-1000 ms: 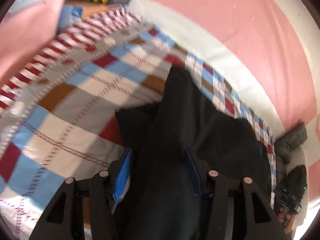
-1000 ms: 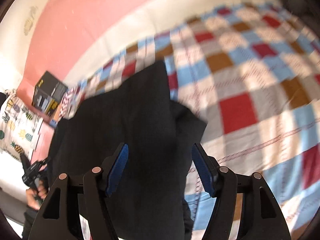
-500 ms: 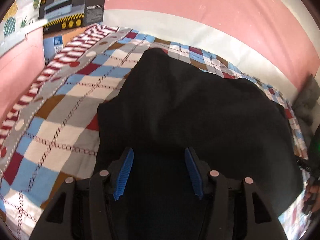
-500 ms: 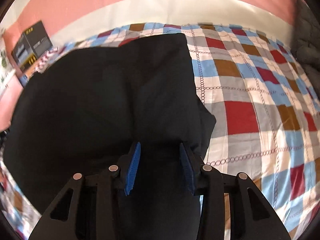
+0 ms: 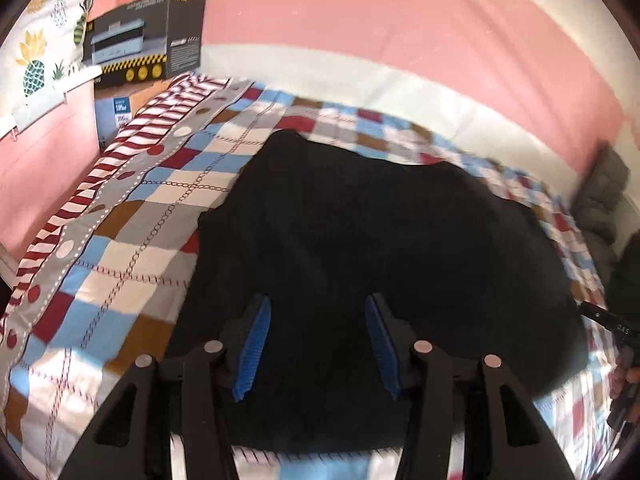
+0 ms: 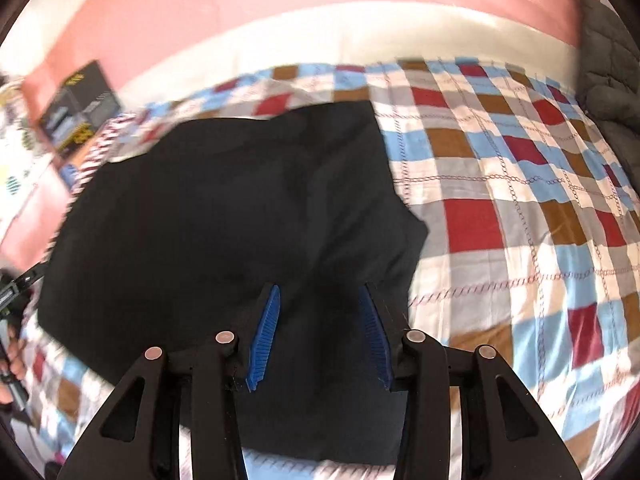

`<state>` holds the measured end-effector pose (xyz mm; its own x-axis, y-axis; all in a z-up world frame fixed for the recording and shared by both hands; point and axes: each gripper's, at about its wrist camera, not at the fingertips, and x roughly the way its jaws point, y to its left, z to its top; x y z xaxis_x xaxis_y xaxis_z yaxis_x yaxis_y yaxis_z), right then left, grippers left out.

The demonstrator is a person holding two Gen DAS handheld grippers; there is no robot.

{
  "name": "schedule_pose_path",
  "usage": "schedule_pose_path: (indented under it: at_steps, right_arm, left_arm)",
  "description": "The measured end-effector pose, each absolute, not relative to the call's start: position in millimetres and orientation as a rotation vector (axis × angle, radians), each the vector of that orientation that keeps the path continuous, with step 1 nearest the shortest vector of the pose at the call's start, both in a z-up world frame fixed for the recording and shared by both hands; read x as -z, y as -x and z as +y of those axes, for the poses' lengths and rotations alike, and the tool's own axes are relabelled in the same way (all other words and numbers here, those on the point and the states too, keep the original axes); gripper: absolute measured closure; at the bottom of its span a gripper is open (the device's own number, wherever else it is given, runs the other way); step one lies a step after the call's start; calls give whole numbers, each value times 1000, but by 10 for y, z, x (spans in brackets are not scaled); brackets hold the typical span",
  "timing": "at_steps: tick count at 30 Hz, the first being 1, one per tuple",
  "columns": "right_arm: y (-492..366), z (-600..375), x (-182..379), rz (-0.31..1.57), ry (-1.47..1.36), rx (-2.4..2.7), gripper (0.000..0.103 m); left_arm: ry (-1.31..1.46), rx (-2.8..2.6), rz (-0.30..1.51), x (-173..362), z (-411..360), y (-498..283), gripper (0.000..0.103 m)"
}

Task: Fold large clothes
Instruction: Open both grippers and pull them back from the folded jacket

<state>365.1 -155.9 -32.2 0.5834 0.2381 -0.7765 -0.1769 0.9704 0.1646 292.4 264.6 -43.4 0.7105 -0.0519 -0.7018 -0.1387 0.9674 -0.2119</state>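
Note:
A large black garment lies spread flat on a checked bedspread; it also shows in the right wrist view. My left gripper hovers over the garment's near edge with its blue-padded jaws apart and nothing between them. My right gripper hovers over the garment's near right part, jaws apart and empty. The garment's right sleeve area juts out towards the bedspread.
A pink and white wall runs behind the bed. A black box and a pineapple-print cloth sit at the far left. A grey quilted item lies at the far right. The other gripper's hand shows at the right edge.
The garment went from hanging in both grippers to lying flat on the bed. Both grippers have let go and pulled back slightly over its near edge.

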Motion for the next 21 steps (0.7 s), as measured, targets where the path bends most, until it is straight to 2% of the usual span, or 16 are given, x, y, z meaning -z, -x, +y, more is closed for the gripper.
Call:
schedule_pose_path:
  at_steps: [4, 9, 14, 21]
  right_arm:
    - [-3251, -1492, 396, 898, -22, -246, 60]
    - [-3283, -1561, 676, 970, -20, -205, 58]
    - [-3200, -1517, 547, 981, 15, -190, 57]
    - [-2588, -1480, 196, 927, -23, -262, 57]
  left_arm:
    - [238, -14, 827, 600, 2399, -2687, 52]
    - [210, -40, 914, 887, 2261, -2769, 50]
    - [219, -41, 948, 735, 2181, -2719, 51]
    - [185, -4, 900, 394, 1857, -2079, 49]
